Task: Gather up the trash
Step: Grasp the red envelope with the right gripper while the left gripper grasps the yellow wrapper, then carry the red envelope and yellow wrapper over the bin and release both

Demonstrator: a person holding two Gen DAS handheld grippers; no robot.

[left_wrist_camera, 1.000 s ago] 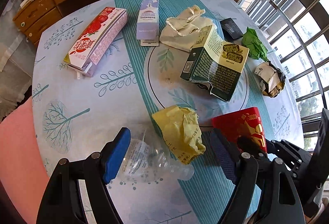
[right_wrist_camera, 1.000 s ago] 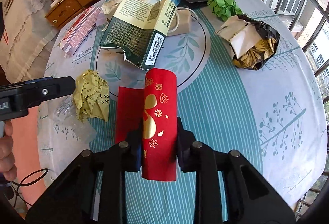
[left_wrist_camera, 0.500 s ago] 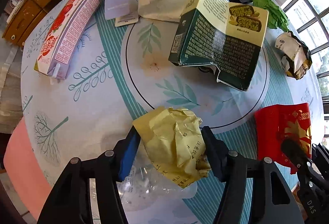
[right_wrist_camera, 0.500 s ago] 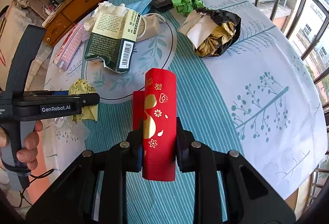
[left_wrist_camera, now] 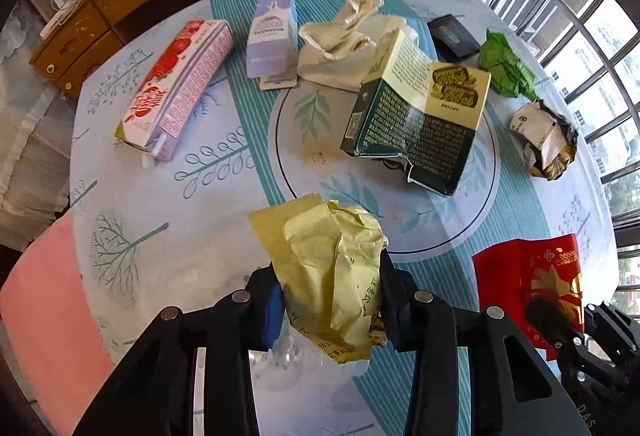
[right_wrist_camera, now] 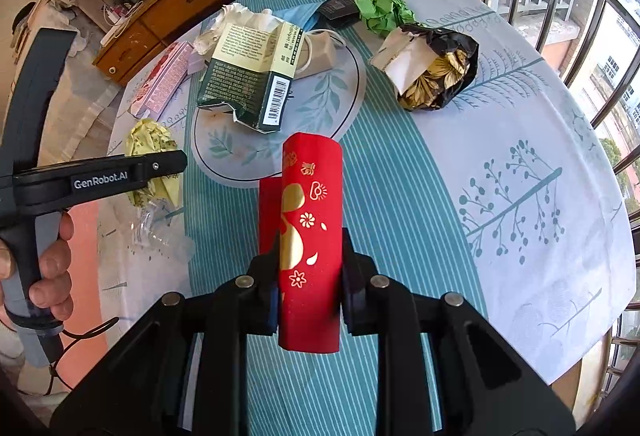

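A crumpled yellow paper sits between the blue pads of my left gripper. Its jaws are closing and both pads press into the paper's sides, just above a clear plastic wrapper on the round table. From the right wrist view the left gripper is side-on, with the yellow paper at its tip and a hand on its handle. My right gripper is shut on a red packet with gold print, held clear of the tablecloth. The red packet also shows at the lower right of the left wrist view.
Across the table lie a torn dark green box, a strawberry carton, a purple carton, a cream cloth bag, a black packet, green crumpled paper and a black-and-gold wrapper. Barred windows stand to the right.
My left gripper moved forward over the yellow paper and its jaws came in from wide apart to pinch it. My right gripper drew back and up slightly with the red packet.
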